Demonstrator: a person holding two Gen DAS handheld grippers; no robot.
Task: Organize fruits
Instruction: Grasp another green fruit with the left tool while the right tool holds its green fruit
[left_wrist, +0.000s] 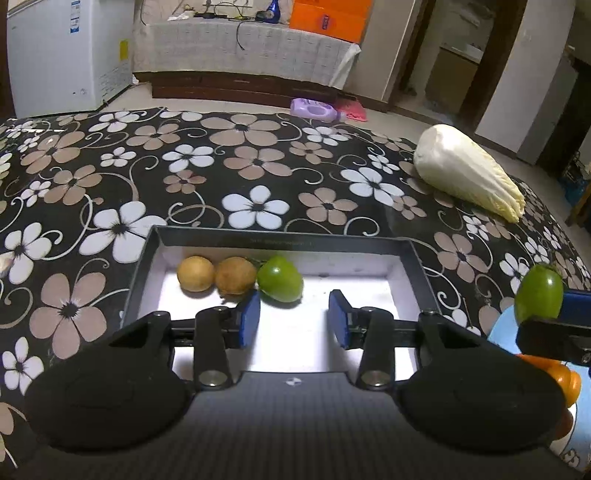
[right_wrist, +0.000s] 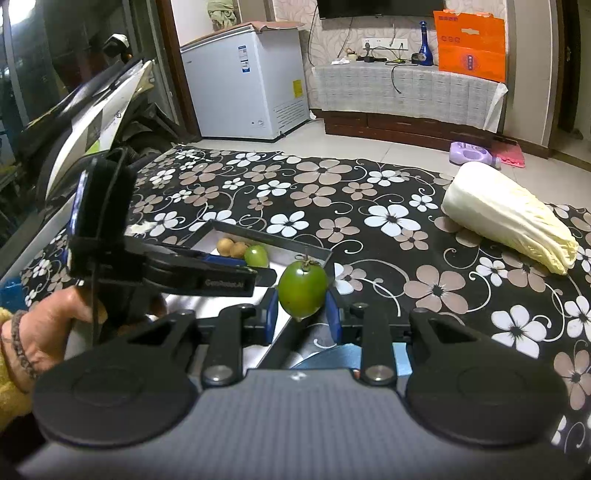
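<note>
Because the right tool (right_wrist: 302, 319) grips the green tomato (right_wrist: 303, 293) only by its smooth round sides, the fruit could slip out and roll over the flowered table (right_wrist: 369, 192) before it reaches the tray (right_wrist: 273, 238). It is held in the air just beside the tray's near right edge. The left tool (left_wrist: 294, 319) stands released and empty over the tray, near the other green fruit (left_wrist: 279, 278) and two brown fruits (left_wrist: 216, 275); the two tools are close and could knock together
</note>
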